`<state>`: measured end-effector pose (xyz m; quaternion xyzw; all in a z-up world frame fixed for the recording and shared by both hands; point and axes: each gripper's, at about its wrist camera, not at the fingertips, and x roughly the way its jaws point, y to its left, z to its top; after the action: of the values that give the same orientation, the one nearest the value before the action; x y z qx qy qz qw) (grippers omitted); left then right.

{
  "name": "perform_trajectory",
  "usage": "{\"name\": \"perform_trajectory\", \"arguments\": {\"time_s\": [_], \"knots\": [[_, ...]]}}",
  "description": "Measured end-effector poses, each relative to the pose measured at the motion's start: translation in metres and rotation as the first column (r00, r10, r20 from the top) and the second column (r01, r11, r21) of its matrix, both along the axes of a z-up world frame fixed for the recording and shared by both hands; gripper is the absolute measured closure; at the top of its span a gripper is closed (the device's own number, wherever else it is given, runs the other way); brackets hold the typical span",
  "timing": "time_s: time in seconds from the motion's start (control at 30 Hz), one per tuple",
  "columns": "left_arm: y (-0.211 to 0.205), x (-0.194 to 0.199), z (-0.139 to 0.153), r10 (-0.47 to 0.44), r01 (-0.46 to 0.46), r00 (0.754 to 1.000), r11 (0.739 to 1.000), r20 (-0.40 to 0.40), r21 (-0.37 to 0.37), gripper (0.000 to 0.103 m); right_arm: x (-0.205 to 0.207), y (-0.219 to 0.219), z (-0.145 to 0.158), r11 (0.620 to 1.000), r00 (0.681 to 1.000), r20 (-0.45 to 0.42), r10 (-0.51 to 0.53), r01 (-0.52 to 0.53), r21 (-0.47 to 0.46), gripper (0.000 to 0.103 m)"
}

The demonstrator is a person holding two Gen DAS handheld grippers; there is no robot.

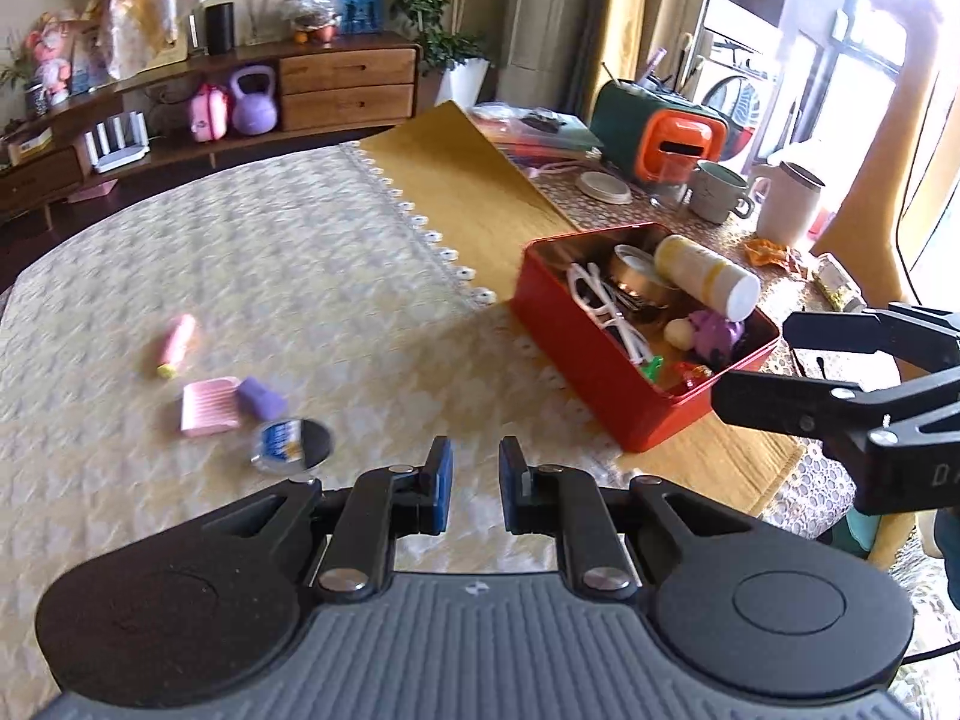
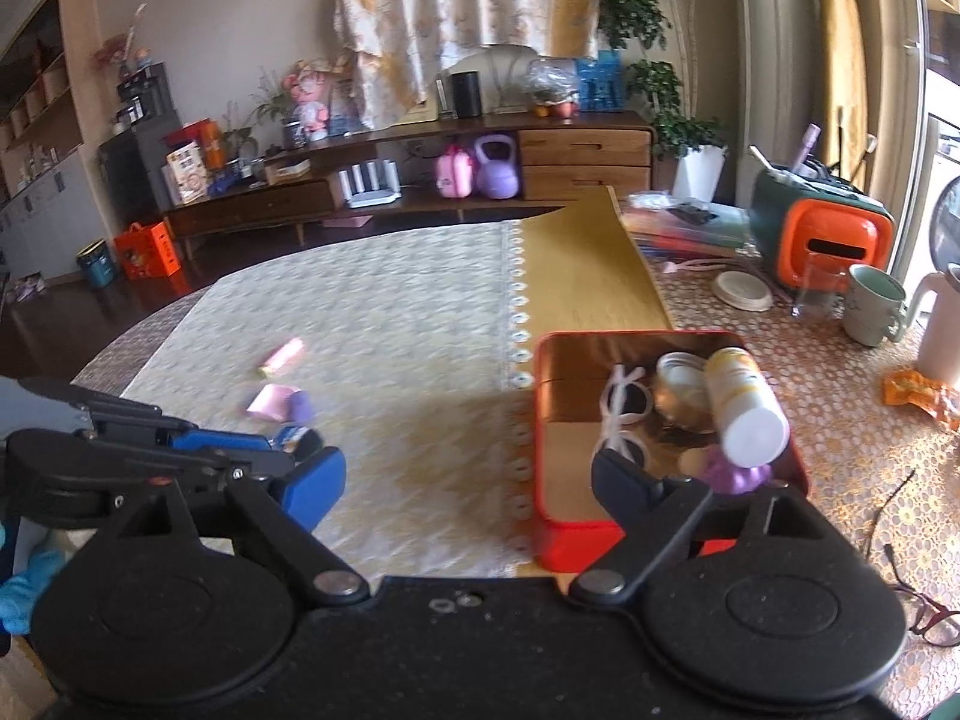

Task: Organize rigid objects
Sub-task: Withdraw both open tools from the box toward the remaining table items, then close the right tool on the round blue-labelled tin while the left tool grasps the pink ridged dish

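The red tin (image 1: 606, 372) is already holding white sunglasses (image 1: 606, 312), a bottle (image 1: 708, 276) and a purple toy (image 1: 717, 333) — still lying on the tablecloth (image 1: 240, 276) are a pink tube (image 1: 176, 346), pink pad (image 1: 209, 406), purple block (image 1: 261, 397) and round tin (image 1: 292, 443). Left gripper (image 1: 475, 468) is hovering shut and empty; right gripper (image 2: 462, 474) is gaping, empty.

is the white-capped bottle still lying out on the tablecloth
No, the white-capped bottle lies inside the red tin, propped over the other items there.
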<state>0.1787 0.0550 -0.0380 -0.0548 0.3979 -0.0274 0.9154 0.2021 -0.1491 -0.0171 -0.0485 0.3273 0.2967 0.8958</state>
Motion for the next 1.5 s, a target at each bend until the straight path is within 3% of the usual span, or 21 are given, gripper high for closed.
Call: {"name": "perform_trajectory", "arguments": {"time_s": [0.33,0.37,0.5,0.6,0.9,1.07,1.23,1.5], "knots": [[0.055,-0.034,-0.011,0.088,-0.089,0.996,0.995,-0.012,-0.036,0.086,-0.025,0.037,-0.005,0.995,0.995,-0.02,0.101,-0.101,-0.01,0.012],[0.061,-0.036,-0.013,0.099,-0.1,0.995,0.994,-0.014,-0.038,0.084,-0.027,0.041,-0.006,0.994,0.994,-0.02,0.111,-0.111,-0.012,0.011],[0.081,-0.044,-0.02,0.145,-0.146,0.989,0.989,-0.011,-0.037,0.047,-0.032,0.056,-0.011,0.989,0.989,-0.024,0.143,-0.144,-0.028,0.011],[0.093,-0.047,-0.023,0.17,-0.17,0.985,0.985,-0.008,-0.032,0.045,-0.032,0.067,-0.015,0.986,0.987,-0.034,0.16,-0.161,-0.037,0.011],[0.12,-0.031,-0.032,0.211,-0.211,0.977,0.978,-0.016,-0.003,0.019,-0.026,0.103,-0.027,0.968,0.97,-0.044,0.24,-0.242,-0.062,0.011],[0.132,-0.013,-0.039,0.223,-0.223,0.975,0.975,-0.02,-0.012,0.017,-0.017,0.124,-0.034,0.956,0.959,-0.055,0.278,-0.282,-0.083,0.011],[0.143,0.006,-0.05,0.258,-0.258,0.966,0.966,-0.017,-0.015,0.002,-0.008,0.141,-0.042,0.941,0.946,-0.057,0.319,-0.323,-0.104,0.011],[0.148,0.037,-0.071,0.236,-0.235,0.972,0.971,-0.021,0.04,0.002,0.016,0.162,-0.062,0.921,0.933,-0.059,0.355,-0.36,-0.148,0.014]]}}
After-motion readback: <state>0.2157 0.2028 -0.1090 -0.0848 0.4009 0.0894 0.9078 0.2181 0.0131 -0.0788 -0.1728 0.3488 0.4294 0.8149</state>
